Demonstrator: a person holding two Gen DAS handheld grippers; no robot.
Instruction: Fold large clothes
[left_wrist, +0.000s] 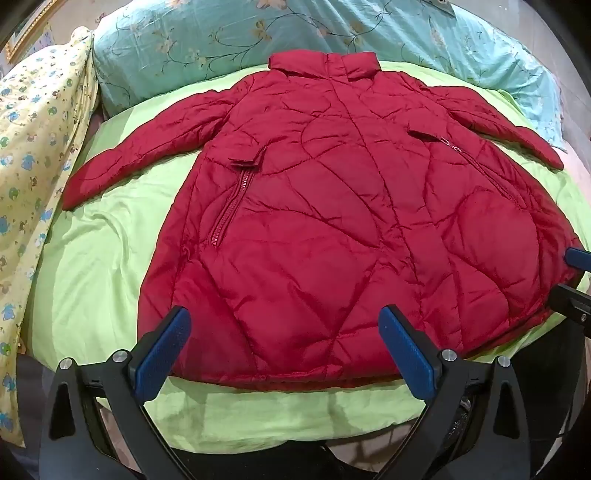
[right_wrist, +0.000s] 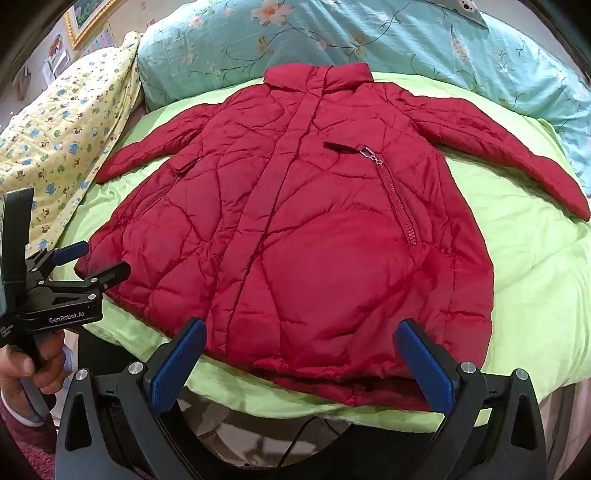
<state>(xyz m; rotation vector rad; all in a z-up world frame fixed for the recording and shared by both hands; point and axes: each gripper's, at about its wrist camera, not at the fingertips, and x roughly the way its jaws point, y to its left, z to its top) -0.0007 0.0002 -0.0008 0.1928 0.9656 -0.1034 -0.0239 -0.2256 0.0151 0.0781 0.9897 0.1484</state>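
Note:
A red quilted jacket (left_wrist: 332, 221) (right_wrist: 295, 221) lies front up and spread flat on a light green sheet (left_wrist: 110, 258) (right_wrist: 535, 277). Its collar points away and both sleeves are stretched out to the sides. My left gripper (left_wrist: 284, 312) stands open over the near hem, left of the jacket's middle. Over the hem further right, my right gripper (right_wrist: 300, 325) is open as well. Nothing sits between either pair of blue pads. Each gripper shows at the edge of the other's view: the right gripper (left_wrist: 570, 277) and the left gripper (right_wrist: 103, 258), held by a hand (right_wrist: 33, 365).
A teal flowered quilt (left_wrist: 221, 37) (right_wrist: 332, 37) is bunched behind the collar. A yellow printed quilt (left_wrist: 33, 147) (right_wrist: 62, 129) lies along the left side. The bed's near edge runs just below the hem, with dark floor and a cable beneath.

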